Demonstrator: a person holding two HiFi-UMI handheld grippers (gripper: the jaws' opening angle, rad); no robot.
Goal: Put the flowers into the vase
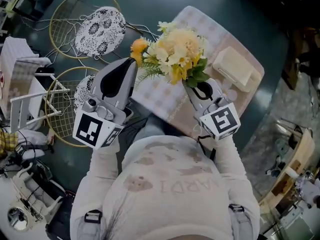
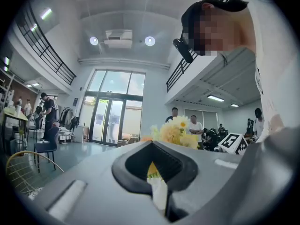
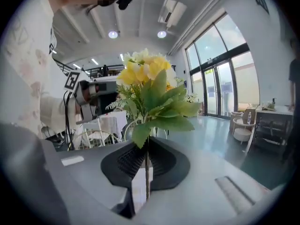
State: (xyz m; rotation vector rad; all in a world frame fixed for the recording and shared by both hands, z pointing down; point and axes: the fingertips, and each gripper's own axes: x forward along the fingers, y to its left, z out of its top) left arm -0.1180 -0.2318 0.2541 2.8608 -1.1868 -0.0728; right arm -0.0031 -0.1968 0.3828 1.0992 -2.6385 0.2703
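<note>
While our right tongs (image 1: pixel 192 86) clamp the flowers (image 1: pixel 177 49) and our left tongs (image 1: pixel 132 64) sit closed alongside, we see no vase; placing remains

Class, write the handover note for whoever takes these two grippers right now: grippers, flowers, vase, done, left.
Right gripper: shut on the bouquet by its stem, flowers over the checked table.
Left gripper: jaws together beside the bouquet; a yellow-green scrap shows between them, gripped or not unclear.
Vase: in no view.
Done: bouquet in hand.
Left: find the vase, lower the stems in, release.
</note>
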